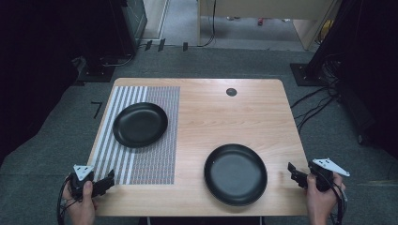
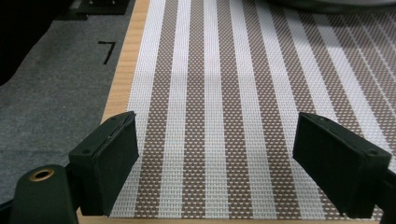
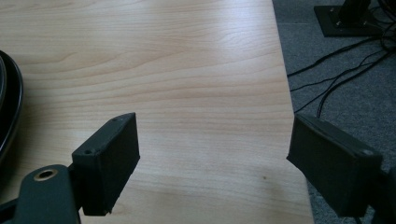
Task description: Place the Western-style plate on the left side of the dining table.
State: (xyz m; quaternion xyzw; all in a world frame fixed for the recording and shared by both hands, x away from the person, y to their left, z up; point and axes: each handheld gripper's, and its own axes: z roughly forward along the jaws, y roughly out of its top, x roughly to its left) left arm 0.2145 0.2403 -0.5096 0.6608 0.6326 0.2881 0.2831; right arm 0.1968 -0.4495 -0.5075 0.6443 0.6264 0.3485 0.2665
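Note:
Two black plates rest on the wooden table [image 1: 220, 112]. One plate [image 1: 140, 124] lies on the striped placemat [image 1: 150, 159] at the left, and its rim [image 2: 327, 3] peeks in at the top of the left gripper view. The other plate [image 1: 235, 174] lies on bare wood near the front right; its edge [image 3: 8, 102] shows at the left of the right gripper view. My left gripper [image 1: 107, 182] stands open over the placemat's [image 2: 224, 102] near left corner. My right gripper [image 1: 294, 173] is open at the table's right edge, beside the second plate. Both hold nothing.
A small dark round cap [image 1: 231, 92] sits in the table near its far edge. Cables [image 1: 314, 105] run over the grey carpet to the right, next to a black stand base [image 1: 305, 74]. Bare wood lies between the two plates.

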